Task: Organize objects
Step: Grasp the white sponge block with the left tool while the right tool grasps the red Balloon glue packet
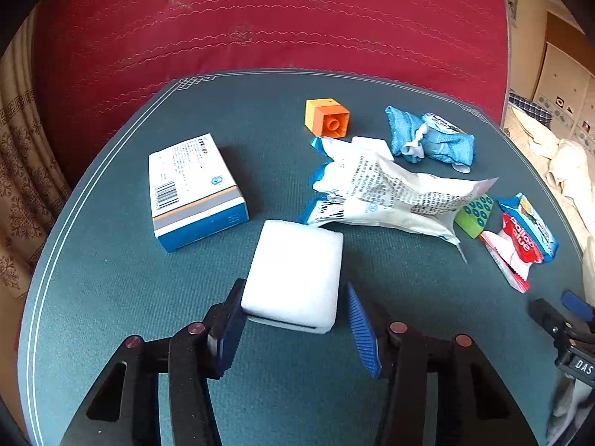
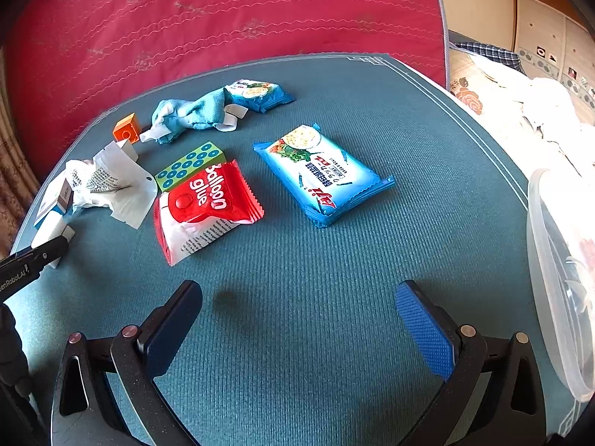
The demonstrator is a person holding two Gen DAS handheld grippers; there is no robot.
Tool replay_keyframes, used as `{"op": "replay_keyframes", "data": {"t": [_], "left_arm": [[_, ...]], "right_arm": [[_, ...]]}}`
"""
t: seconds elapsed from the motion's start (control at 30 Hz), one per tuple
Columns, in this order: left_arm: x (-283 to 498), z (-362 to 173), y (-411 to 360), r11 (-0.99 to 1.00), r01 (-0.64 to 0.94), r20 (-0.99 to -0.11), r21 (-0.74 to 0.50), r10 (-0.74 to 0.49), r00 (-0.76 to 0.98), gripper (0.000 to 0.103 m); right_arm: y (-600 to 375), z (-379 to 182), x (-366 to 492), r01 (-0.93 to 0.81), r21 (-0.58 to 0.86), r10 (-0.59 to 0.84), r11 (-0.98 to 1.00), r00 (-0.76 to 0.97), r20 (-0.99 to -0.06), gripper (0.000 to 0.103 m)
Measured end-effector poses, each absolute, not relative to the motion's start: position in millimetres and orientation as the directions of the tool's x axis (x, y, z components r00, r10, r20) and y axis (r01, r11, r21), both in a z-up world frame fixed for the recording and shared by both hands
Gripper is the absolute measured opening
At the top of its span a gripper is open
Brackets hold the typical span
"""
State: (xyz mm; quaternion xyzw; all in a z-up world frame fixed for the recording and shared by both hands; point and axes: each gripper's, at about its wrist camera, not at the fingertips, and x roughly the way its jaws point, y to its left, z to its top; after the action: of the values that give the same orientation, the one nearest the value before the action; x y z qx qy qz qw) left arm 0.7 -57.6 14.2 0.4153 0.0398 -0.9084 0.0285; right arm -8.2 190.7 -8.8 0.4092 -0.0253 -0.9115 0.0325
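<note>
My left gripper (image 1: 295,301) is open around the near end of a white sponge block (image 1: 295,273) lying on the green mat (image 1: 111,278); the left pad touches its side, the right pad stands a little apart. My right gripper (image 2: 297,297) is open and empty above bare mat. Ahead of it lie a red "Balloon glue" packet (image 2: 202,208) and a blue snack packet (image 2: 323,174). A white and blue box (image 1: 195,191), a crumpled white bag (image 1: 383,193), an orange block (image 1: 327,117) and a blue cloth (image 1: 427,135) lie further out.
A green dotted box (image 2: 191,169) lies behind the red packet. A second small blue packet (image 2: 256,93) sits by the cloth. A clear plastic tub (image 2: 557,278) stands at the right edge. A red bedcover (image 1: 260,18) lies beyond the mat.
</note>
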Motion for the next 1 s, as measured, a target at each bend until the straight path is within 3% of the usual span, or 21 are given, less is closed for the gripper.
{"op": "replay_keyframes", "data": {"t": [0.23, 0.4, 0.6, 0.9, 1.0], "left_arm": [[9.8, 25.6, -31.1, -0.995, 0.039, -0.731, -0.094, 0.043, -0.681, 0.047], [15.7, 28.6, -10.9, -0.999, -0.007, -0.709, -0.045, 0.037, -0.705, 0.047], [10.7, 19.5, -13.8, -0.998, -0.006, -0.727, -0.067, 0.053, -0.684, 0.047], [10.5, 12.1, -16.0, -0.996, -0.011, -0.741, -0.085, 0.070, -0.668, 0.048], [10.5, 11.6, -17.0, -0.995, -0.019, -0.740, -0.101, 0.088, -0.667, 0.057]], "right_arm": [[201.6, -6.5, -4.0, 0.060, 0.168, -0.164, -0.984, -0.681, -0.714, 0.103], [203.2, -3.5, -3.0, 0.084, 0.218, -0.216, -0.972, -0.674, -0.706, 0.103], [200.1, 2.1, -18.4, 0.119, 0.438, -0.415, -0.891, -0.603, -0.681, 0.103], [162.1, 4.5, -60.1, 0.131, 0.368, -0.367, -0.920, -0.612, -0.701, 0.092], [156.6, 4.6, -71.9, 0.110, 0.305, -0.304, -0.946, -0.629, -0.715, 0.088]]}}
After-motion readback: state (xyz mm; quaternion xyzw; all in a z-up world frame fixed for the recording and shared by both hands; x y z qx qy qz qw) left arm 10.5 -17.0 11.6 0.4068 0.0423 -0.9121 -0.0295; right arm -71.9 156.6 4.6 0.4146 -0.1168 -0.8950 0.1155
